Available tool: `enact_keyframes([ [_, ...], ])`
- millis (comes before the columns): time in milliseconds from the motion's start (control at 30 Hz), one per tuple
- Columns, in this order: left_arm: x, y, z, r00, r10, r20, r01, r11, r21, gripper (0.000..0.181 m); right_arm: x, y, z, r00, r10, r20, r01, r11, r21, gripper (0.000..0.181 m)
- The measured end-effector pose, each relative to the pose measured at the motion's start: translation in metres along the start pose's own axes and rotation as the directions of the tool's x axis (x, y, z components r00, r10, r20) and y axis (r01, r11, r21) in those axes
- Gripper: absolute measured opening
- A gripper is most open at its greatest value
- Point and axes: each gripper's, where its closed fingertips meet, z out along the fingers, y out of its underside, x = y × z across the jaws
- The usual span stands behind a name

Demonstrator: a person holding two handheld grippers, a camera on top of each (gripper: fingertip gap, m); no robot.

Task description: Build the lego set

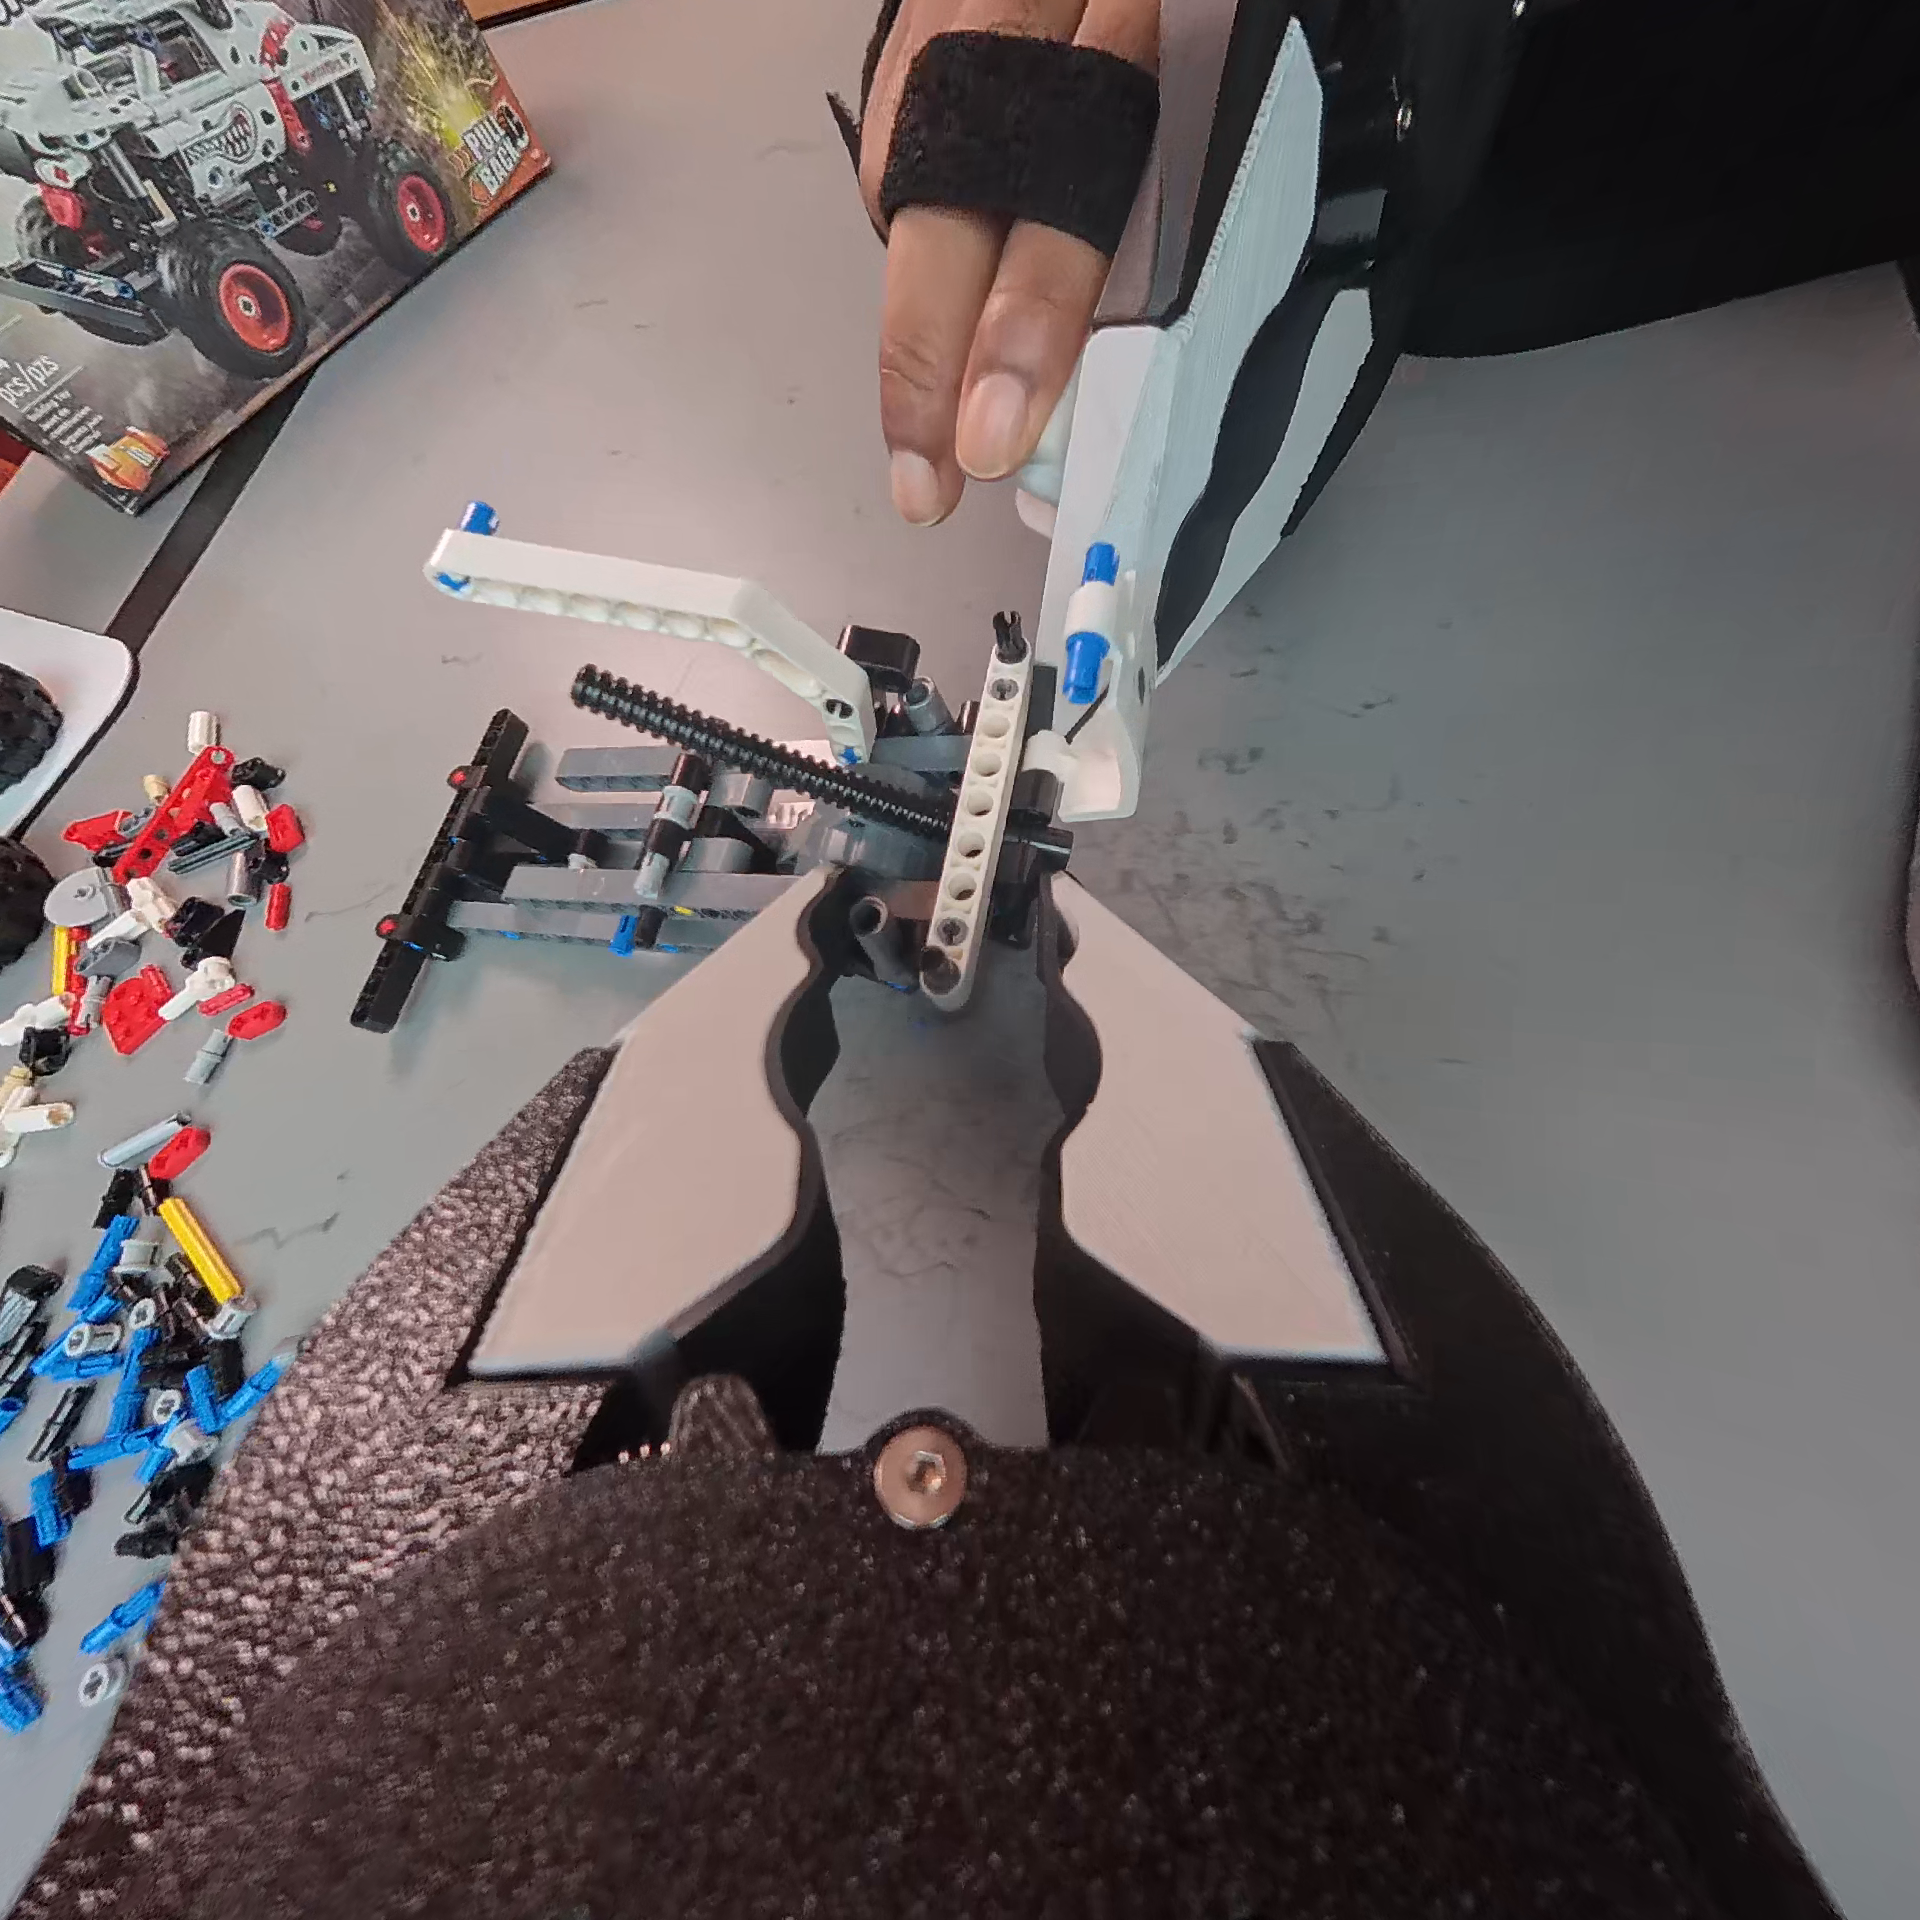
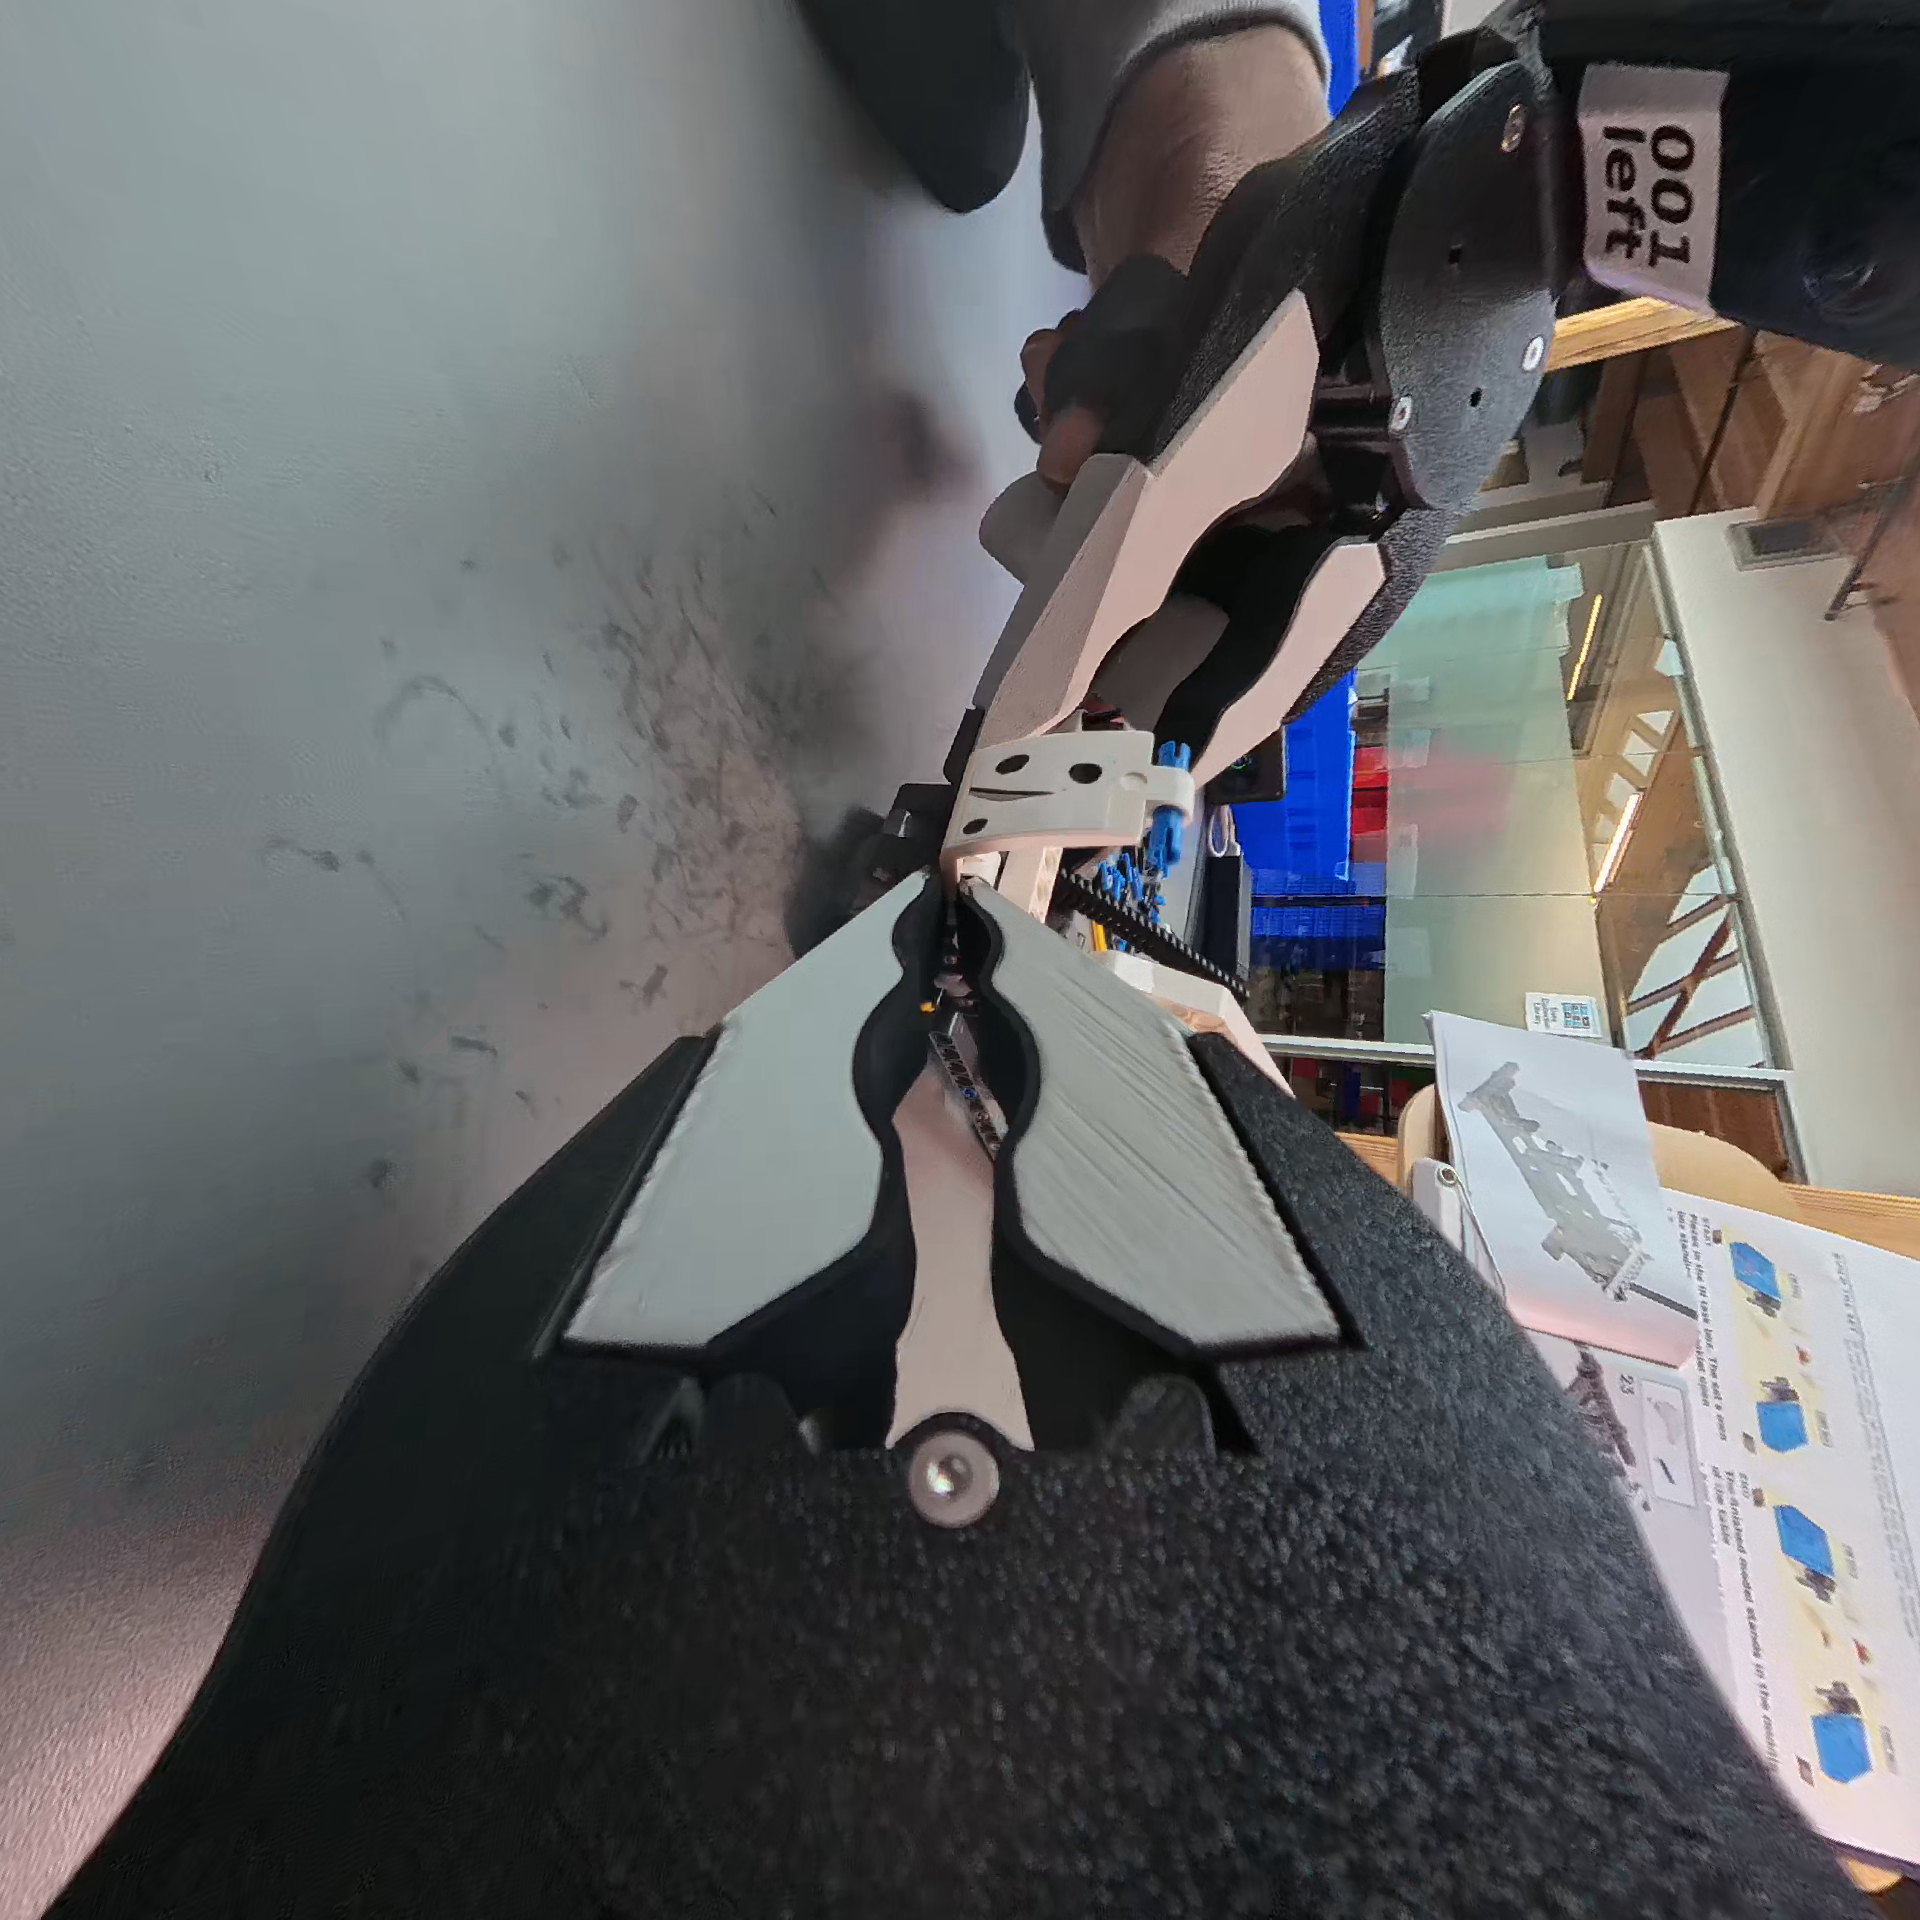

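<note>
Grey table (image 1: 1455,727), half-built grey-black-white chassis (image 1: 727,831)

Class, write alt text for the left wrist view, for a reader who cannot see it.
A grey-fingered gripper clamps the near end of a partly built grey and black Lego chassis on a grey table. A second gripper holds a white panel piece against it from above; loose red, blue and black pieces lie left.

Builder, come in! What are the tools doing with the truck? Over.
Left tool clamped on chassis end. Right tool pinching white panel against it. Loose pieces lie off to the side, nothing blocking.
</note>
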Motion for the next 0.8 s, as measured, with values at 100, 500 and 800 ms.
enact_keyframes([
  [100,-0.004,0.0,0.002,0.999,-0.025,0.037,0.026,0.999,-0.024,0.036,0.0,0.005,0.0,0.998,0.012,0.06,-0.009,0.999,-0.052,0.001],
  [500,-0.005,-0.003,0.003,0.997,-0.069,0.016,0.068,0.997,0.036,0.037,0.001,0.004,-0.012,0.915,0.402,-0.039,-0.404,0.913,-0.061,0.024],
  [800,-0.005,-0.004,0.004,0.998,-0.056,0.035,0.056,0.998,0.018,0.037,0.007,0.005,-0.011,0.618,0.778,0.118,-0.78,0.624,-0.032,0.01],
])
